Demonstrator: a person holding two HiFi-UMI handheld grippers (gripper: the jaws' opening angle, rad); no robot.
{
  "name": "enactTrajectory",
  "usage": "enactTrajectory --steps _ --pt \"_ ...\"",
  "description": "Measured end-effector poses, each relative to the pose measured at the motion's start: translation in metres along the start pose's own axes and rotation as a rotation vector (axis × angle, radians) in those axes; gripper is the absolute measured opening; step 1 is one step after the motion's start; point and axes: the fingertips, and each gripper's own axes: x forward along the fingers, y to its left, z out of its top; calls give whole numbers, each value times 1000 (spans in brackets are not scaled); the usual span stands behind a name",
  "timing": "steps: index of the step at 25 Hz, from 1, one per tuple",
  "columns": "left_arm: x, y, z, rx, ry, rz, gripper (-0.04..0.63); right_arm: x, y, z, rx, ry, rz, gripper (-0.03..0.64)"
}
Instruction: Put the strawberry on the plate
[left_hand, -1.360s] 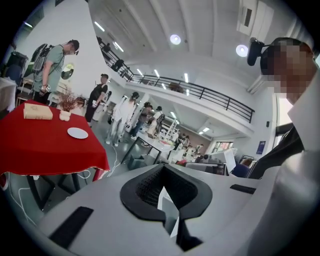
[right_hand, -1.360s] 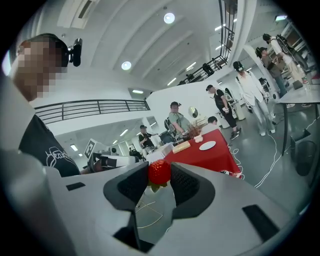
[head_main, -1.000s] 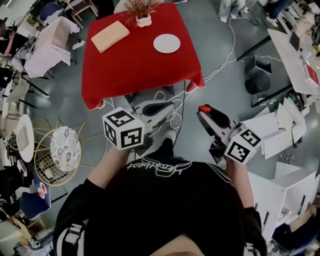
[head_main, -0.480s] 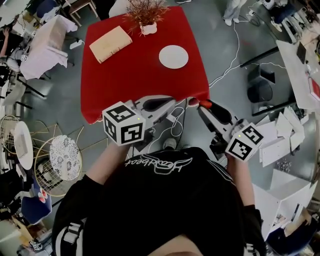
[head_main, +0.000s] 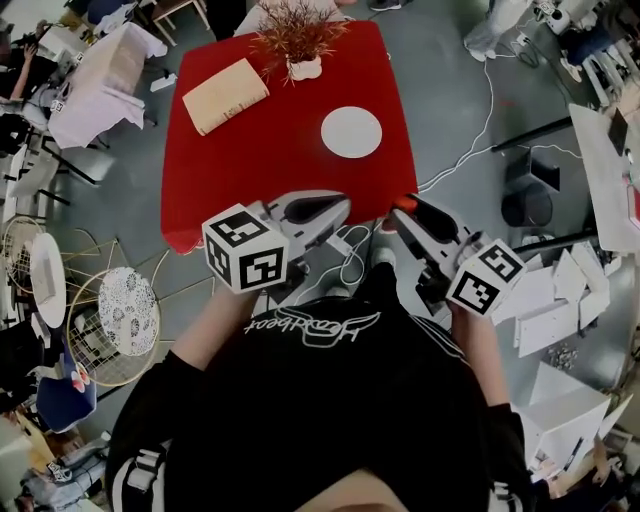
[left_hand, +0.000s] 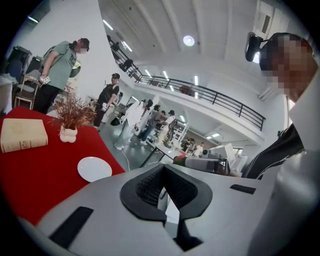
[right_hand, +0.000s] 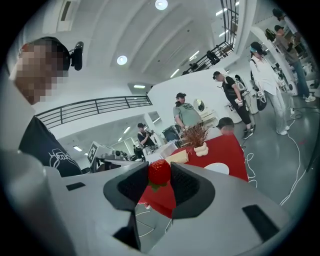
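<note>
At the far left of the head view a round wire chair (head_main: 112, 322) stands on the grey floor, with a pale-draped table (head_main: 98, 82) beyond it. Next comes the red table (head_main: 250, 160), which carries a tan book (head_main: 225, 95) at its far left, a potted plant (head_main: 297, 38) with reddish twigs at the far edge, and the white plate (head_main: 351, 131) to the right of centre, bare on top. The left gripper (head_main: 335, 208) hangs over the table's near edge, its marker cube (head_main: 245, 250) toward the person. In the left gripper view its jaws stand apart with nothing between them, and the plate lies ahead to the left. To its right, the right gripper (head_main: 405, 205) reaches toward the table's near right corner, its own cube (head_main: 485, 278) behind it. In the right gripper view the two black pads are clamped on the strawberry (right_hand: 159, 171), red with green leaves underneath, so the fruit is held in the air. From above the strawberry shows as a red spot at the jaw tips, near the table's corner and well apart from the plate. Farther right, white cables (head_main: 470, 120) trail over the floor past a black stool (head_main: 525, 200), and white boards (head_main: 560, 285) lie scattered at the right edge.
</note>
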Motion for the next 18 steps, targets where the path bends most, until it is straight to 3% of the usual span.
enactTrajectory --steps 18 --pt "41 91 47 -116 -80 208 6 98 -92 47 -60 167 177 129"
